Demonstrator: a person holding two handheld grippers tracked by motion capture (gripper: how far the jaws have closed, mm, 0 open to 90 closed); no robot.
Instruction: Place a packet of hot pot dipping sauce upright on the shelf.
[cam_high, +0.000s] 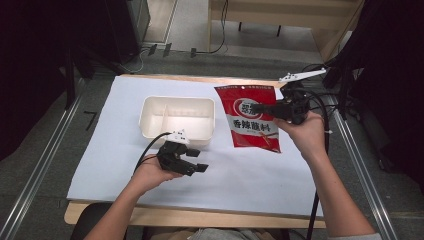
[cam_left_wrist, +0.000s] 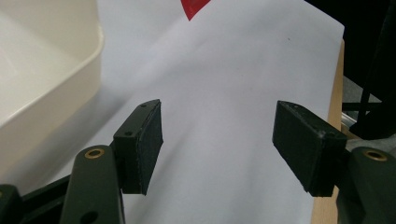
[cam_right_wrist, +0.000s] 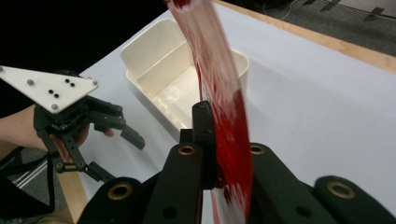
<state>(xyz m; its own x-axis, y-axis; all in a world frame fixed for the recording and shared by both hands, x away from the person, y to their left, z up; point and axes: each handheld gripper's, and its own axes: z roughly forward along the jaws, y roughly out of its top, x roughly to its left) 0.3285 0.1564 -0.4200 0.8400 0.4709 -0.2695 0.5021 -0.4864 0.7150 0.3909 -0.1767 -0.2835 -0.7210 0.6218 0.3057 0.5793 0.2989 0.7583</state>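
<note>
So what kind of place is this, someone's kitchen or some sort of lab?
Most likely a lab or recording workspace, not a kitchen. The table is covered in plain white sheet, metal rails run along both sides, cables trail over the bare floor, and the person works with a handheld right gripper.

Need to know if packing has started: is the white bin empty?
Empty as far as shown: the white bin holds only its divider; the red packet is outside it.

white table cover (cam_high: 260, 175), grey floor (cam_high: 45, 150)
</note>
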